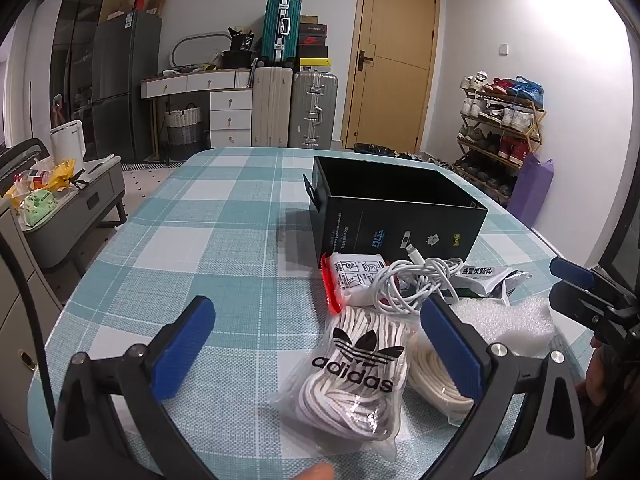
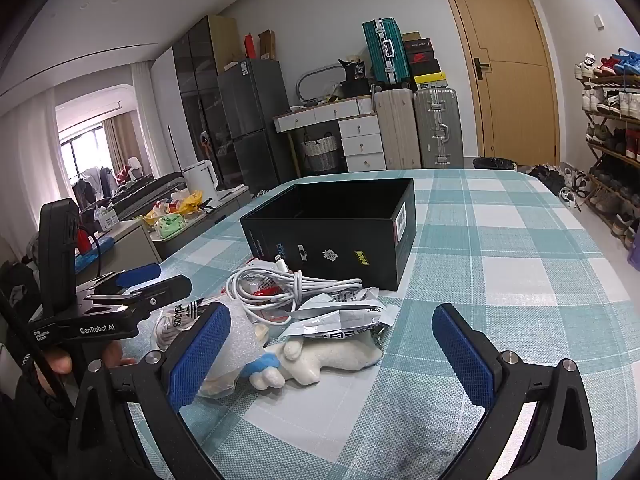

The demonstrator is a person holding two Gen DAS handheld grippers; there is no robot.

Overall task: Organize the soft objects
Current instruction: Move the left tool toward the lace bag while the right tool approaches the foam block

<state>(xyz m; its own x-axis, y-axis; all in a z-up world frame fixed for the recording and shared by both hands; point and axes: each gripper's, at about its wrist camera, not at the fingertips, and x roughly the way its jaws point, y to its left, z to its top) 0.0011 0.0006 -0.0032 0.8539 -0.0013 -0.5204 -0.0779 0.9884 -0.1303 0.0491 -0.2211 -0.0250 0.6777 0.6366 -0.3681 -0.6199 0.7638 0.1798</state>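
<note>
A heap of small items lies on the checked tablecloth [image 1: 180, 240] in front of an open black box [image 1: 396, 208]. My left gripper [image 1: 318, 316] is open above a clear adidas bag of white laces [image 1: 352, 380], not touching it. Beside the bag lies a second lace bundle [image 1: 436, 376]. Behind are a coiled white cable [image 1: 416, 284], a white packet with a red edge [image 1: 352, 276] and a foil sachet [image 1: 484, 278]. My right gripper [image 2: 332, 314] is open over a white plush toy [image 2: 320, 360] and crumpled foil packets [image 2: 340, 316]. The black box [image 2: 332, 224] looks empty.
White foam wrap [image 1: 508, 320] lies at the right of the heap. A low grey cabinet [image 1: 80, 216] with bags stands left of the table, a shoe rack [image 1: 504, 128] to the right. Suitcases [image 1: 312, 108] and a wooden door [image 1: 392, 60] are behind.
</note>
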